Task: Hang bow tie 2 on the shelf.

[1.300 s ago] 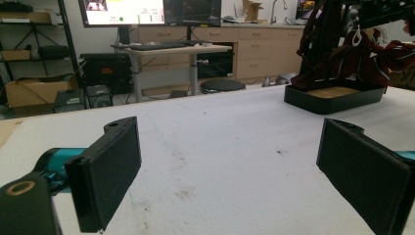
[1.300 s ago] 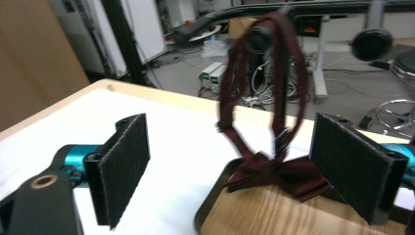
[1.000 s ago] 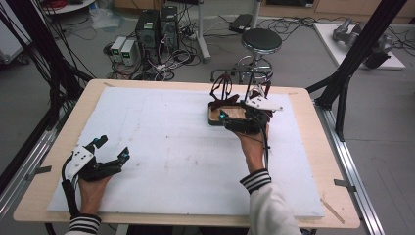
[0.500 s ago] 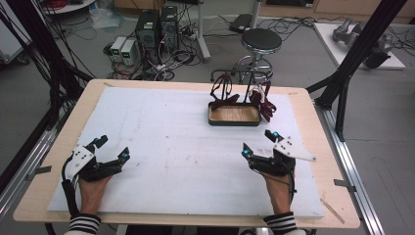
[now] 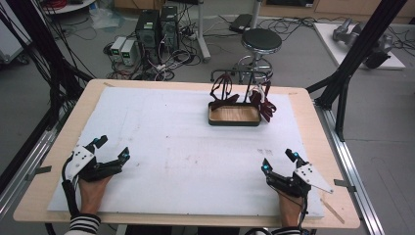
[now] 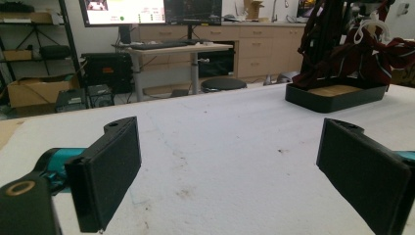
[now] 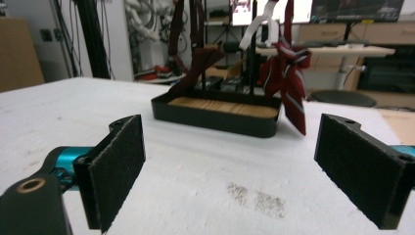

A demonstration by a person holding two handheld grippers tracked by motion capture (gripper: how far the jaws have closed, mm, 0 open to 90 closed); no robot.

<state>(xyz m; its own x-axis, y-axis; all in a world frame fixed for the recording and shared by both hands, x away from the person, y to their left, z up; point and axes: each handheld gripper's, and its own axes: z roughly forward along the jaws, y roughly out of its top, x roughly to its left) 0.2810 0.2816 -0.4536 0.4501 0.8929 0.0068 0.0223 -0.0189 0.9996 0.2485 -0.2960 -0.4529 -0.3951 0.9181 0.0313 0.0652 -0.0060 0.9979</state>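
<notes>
Your left gripper (image 5: pixel 110 149) rests at the near left of the white table (image 5: pixel 171 142), jaws spread wide and holding nothing. Your right gripper (image 5: pixel 280 161) rests at the near right, jaws likewise spread and empty. Well apart from both, at the far right, stands the black tray (image 5: pixel 234 122) with a wooden floor, dark red ties (image 5: pixel 264 104) hanging from the rack (image 5: pixel 240 78) above it.
</notes>
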